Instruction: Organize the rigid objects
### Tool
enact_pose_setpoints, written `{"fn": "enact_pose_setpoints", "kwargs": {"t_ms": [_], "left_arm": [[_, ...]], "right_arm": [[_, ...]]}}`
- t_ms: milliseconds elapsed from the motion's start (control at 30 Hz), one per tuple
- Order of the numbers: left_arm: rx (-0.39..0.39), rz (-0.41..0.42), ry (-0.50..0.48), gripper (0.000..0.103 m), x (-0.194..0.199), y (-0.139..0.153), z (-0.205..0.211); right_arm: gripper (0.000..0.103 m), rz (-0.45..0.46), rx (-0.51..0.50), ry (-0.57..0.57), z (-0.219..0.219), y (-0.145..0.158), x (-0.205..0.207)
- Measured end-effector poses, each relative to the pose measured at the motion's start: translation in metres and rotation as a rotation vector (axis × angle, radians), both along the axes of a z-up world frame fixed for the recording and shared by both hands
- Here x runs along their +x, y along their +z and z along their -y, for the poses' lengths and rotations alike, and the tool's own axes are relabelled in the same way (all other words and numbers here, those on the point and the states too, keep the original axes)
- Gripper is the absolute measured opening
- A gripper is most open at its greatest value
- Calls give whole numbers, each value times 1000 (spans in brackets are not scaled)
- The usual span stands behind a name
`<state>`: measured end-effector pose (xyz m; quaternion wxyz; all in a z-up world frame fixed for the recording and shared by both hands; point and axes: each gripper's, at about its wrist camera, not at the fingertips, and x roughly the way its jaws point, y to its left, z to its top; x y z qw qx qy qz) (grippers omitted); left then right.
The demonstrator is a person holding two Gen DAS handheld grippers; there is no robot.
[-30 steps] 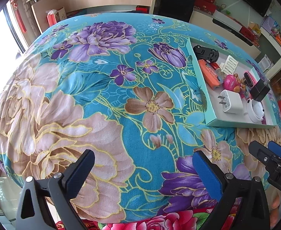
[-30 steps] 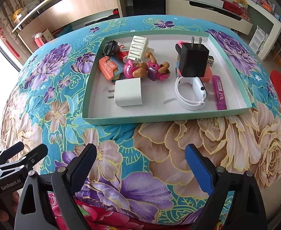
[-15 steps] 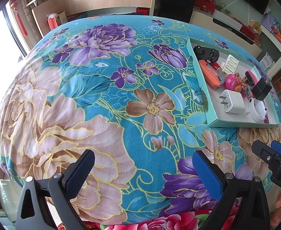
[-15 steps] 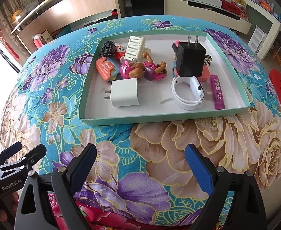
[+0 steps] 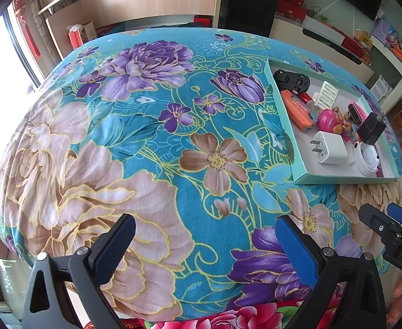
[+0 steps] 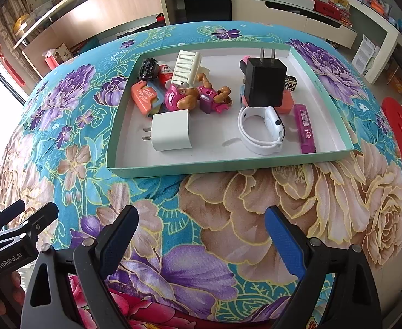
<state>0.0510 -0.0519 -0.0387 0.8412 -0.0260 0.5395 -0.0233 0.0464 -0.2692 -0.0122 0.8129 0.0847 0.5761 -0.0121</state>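
Rigid objects lie in a shallow tray (image 6: 228, 166) on the floral-clothed counter (image 6: 255, 205). Nearest, the right hand-held gripper (image 6: 201, 235) and left hand-held gripper (image 5: 205, 246) hover spread wide, empty. Beyond: white charger (image 6: 172, 130), white smartwatch (image 6: 261, 131), black charger (image 6: 264, 85).

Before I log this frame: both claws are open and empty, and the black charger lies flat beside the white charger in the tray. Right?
Not quite. The right wrist view shows the black charger standing upright, prongs up, well apart from the white charger, which is the one lying flat. The rest holds: the left claw and the right claw are open and empty, and both chargers are in the tray.
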Motion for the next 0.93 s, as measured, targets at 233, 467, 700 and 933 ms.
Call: {"fn": "enact_pose_setpoints", "kwargs": {"t_ms": [233, 467, 700, 933], "left_arm": [[-5, 7, 2, 103, 0, 4, 0], [-2, 11, -1, 103, -1, 7, 2], [3, 20, -3, 103, -1, 11, 3], [4, 49, -7, 103, -3, 17, 4]], "right_arm": [[94, -1, -1, -1, 1, 2, -2], [94, 0, -4, -5, 2, 3, -3], [94, 2, -6, -7, 4, 5, -3], [94, 2, -7, -6, 4, 6, -3]]}}
